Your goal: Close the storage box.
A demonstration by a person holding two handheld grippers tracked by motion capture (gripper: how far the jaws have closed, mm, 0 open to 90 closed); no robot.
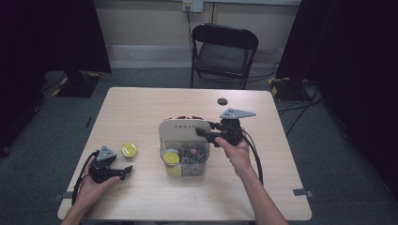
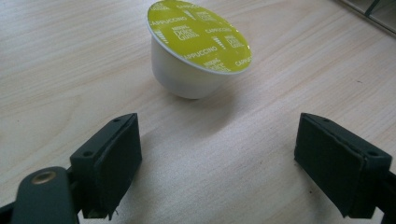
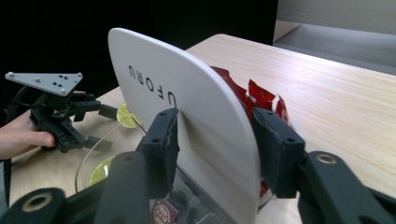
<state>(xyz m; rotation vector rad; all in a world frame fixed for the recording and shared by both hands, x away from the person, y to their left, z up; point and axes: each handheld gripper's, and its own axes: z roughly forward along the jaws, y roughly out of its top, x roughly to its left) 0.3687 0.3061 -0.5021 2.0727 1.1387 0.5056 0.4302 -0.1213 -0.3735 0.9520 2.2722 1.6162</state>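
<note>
A clear plastic box (image 1: 202, 164) of coffee capsules stands mid-table, with a yellow-lidded capsule (image 1: 171, 158) inside it. Its white lid (image 1: 180, 127), lettered on its face, stands upright at the box's far rim. My right gripper (image 1: 201, 134) is shut on the lid's right edge; in the right gripper view the lid (image 3: 187, 93) sits between the pads of that gripper (image 3: 215, 140). A loose capsule (image 1: 129, 149) with a yellow-green cappuccino foil stands on the table at the left. My left gripper (image 1: 129, 171) rests open just short of it, the capsule (image 2: 196, 46) ahead of the empty jaws of the gripper (image 2: 217, 158).
Red packets (image 1: 187, 117) lie behind the lid, also seen as red packets (image 3: 247, 93) in the right gripper view. A small black disc (image 1: 222, 101) lies near the table's far edge. A black folding chair (image 1: 224, 51) stands beyond the table (image 1: 141, 108).
</note>
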